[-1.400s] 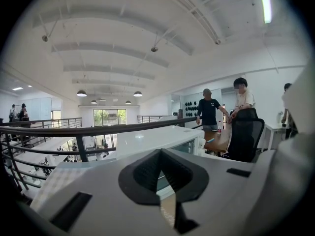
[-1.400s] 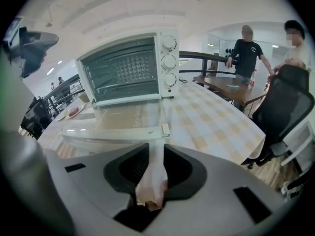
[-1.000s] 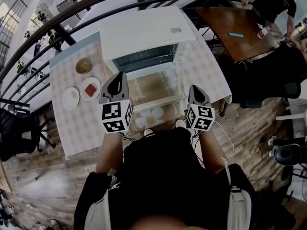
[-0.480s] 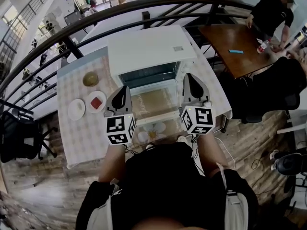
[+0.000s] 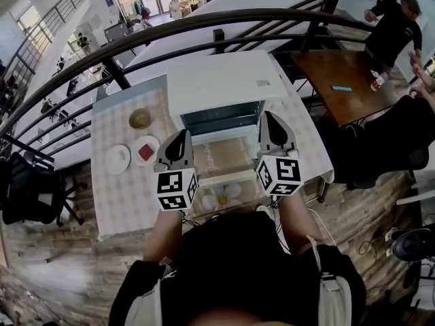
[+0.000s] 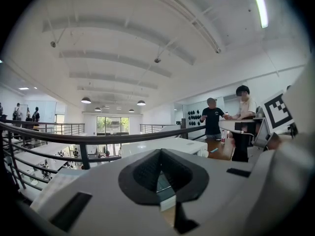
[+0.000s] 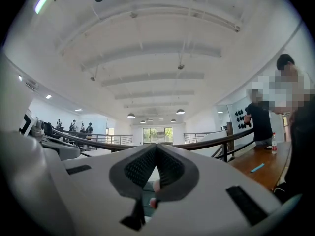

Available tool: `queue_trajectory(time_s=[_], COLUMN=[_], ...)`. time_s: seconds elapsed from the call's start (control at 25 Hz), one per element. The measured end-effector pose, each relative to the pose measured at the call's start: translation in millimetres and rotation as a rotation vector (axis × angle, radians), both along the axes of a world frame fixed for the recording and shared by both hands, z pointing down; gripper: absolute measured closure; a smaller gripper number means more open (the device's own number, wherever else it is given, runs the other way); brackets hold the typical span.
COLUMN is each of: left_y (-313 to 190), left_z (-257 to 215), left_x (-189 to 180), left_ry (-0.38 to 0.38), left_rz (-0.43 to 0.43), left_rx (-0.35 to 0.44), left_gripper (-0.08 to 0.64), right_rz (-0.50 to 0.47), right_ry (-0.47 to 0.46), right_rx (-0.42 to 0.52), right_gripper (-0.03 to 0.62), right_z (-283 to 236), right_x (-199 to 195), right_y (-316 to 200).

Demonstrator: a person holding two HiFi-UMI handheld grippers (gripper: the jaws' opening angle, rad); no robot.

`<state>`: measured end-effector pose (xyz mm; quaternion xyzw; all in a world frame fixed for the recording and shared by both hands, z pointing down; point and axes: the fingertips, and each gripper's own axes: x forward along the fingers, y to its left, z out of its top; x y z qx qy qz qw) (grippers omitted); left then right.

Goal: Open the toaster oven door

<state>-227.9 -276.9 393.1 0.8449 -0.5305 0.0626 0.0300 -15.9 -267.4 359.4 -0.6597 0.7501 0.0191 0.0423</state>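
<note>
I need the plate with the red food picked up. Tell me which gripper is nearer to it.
Left. The left gripper hangs just right of the plate; the right gripper is farther right, beyond the open oven door.
</note>
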Motion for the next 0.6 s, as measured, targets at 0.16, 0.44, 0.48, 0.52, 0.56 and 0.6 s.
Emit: queue_trajectory(time_s=[0.16,0.44,0.48,0.52,0.56,0.6], left_y=[1,5,5,6,6,7], left_z=[-4,-8,-7,-6,-5,-4], left_x=[-1,-2,-3,-4,-5,-6], left_ry=[0.01,0.019,0.019,0.019,0.019,0.019], left_rz=[0.003,0.003,0.002,0.0,-0.001,-0.002], left_rx=[0.007,0.022,0.021,0.02,0.019,0.019], left_gripper=[0.547,0.547,0.547,0.547,0.546,0.548], right_rz=[-0.019,-0.038,-0.041,-0.044,-0.047,-0.05], right_ry=[-0.029,-0.021,-0.021,-0.021,-0.02,-0.02], right_rx=[-0.026,-0.045,-0.046,-0.048,-0.049,-0.051], right_gripper=[0.592,0.592,0.592,0.592,0.591,0.591], right_z=[2,8,9,10,12,13], right_x=[-4,-11,-12,-13,-14,-15], right_y=[-3,0,0,1,1,2])
